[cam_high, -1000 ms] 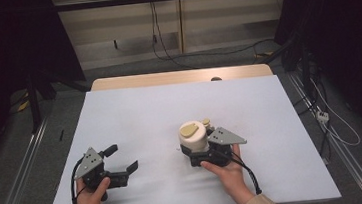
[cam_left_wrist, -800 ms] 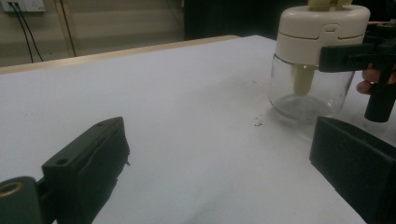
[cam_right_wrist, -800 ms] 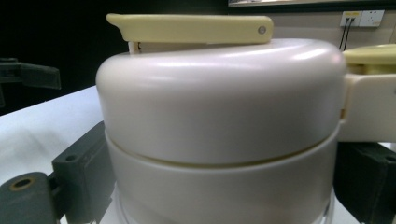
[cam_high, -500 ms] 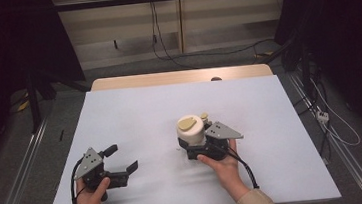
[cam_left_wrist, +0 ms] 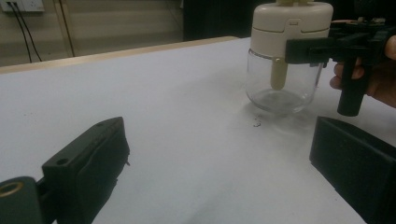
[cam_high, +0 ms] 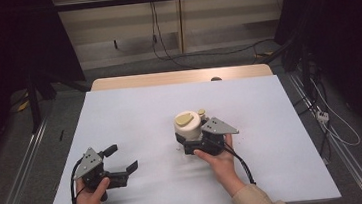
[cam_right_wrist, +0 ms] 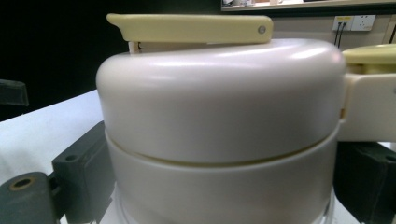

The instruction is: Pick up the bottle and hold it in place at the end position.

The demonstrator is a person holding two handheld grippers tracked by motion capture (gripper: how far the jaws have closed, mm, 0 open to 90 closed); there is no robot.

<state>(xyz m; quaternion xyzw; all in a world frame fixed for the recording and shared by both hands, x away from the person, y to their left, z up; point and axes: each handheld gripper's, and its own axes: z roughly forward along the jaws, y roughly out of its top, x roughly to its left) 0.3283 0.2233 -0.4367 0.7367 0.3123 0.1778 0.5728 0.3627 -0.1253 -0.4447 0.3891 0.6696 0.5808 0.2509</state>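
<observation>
Right gripper view: jar sits between right gripper jaws.

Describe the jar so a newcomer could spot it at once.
On the white table, look right of centre, just ahead of the right gripper. The jar stands upright between its fingers: clear glass body, cream lid with a pale yellow flap on top, the sole container there.

White-covered counter with a wooden strip showing along its far edge. A glass jar with a cream lid is standing upright on it, right of centre. A small dark speck is lying just beside the jar's base.
</observation>
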